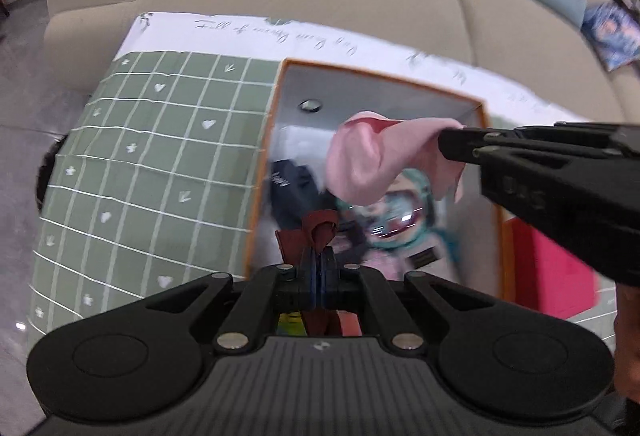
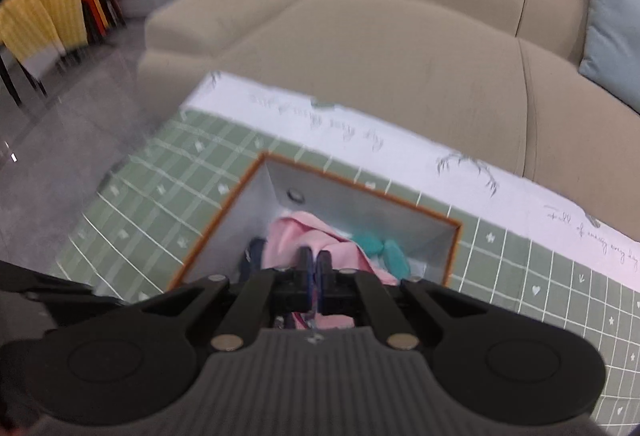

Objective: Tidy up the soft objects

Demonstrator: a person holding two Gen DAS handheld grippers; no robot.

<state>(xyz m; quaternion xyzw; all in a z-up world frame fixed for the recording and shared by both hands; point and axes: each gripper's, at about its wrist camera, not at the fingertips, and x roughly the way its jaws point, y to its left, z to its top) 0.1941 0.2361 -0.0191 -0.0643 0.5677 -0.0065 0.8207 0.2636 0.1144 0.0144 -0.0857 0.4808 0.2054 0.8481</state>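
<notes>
Both wrist views down into box (image 1: 476, 104)

Box opening (image 2: 360, 196) mostly obstructed: pink cloth (image 1: 372, 156) hanging over the middle, teal plush (image 2: 384, 254) and dark item (image 1: 292, 192) on the floor inside. Far inner corner by the round fitting (image 1: 310, 105) unobstructed. Green gridded tabletop (image 1: 152, 164) left of the box open. Pink block (image 1: 548, 268) just beside the right wall.
</notes>
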